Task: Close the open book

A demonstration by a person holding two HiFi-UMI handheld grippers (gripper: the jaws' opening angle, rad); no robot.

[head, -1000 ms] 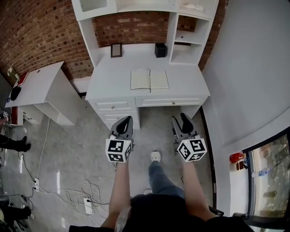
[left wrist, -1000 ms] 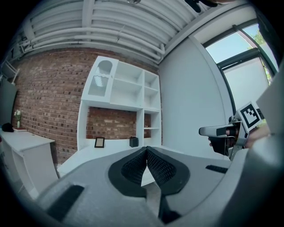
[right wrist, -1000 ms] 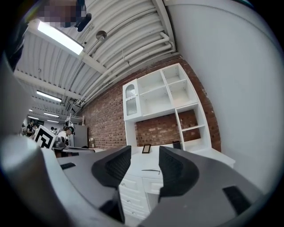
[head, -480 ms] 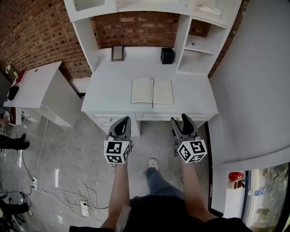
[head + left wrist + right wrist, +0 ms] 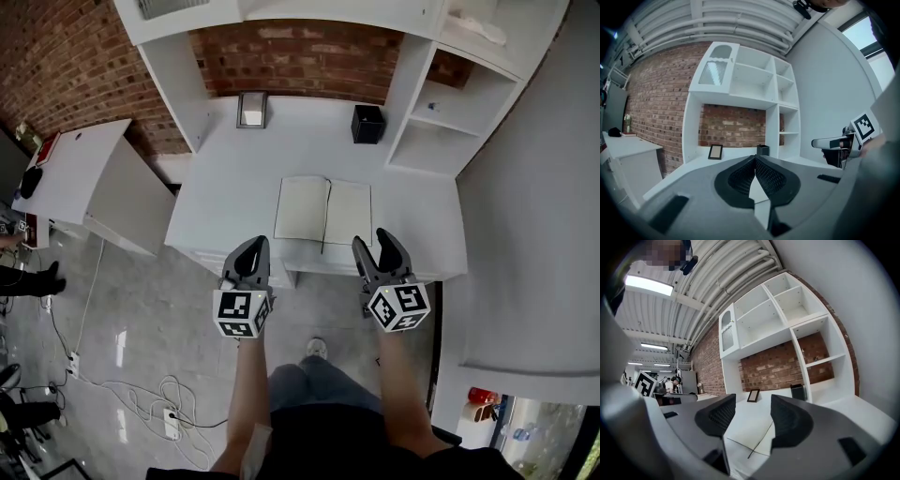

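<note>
The left forearm (image 5: pixel 246 384) and right forearm (image 5: pixel 398 375) stretch forward side by side, each hand holding its gripper about level and aimed at the desk (image 5: pixel 225 178). The left gripper (image 5: pixel 251 246) is clenched, its tips touching with nothing between them. The right gripper (image 5: pixel 373 242) has just been opening, and its jaws now stand wide apart and empty. The book (image 5: pixel 323 211) lies open and flat near the desk's front edge, just ahead of both grippers and nearer the right one.
</note>
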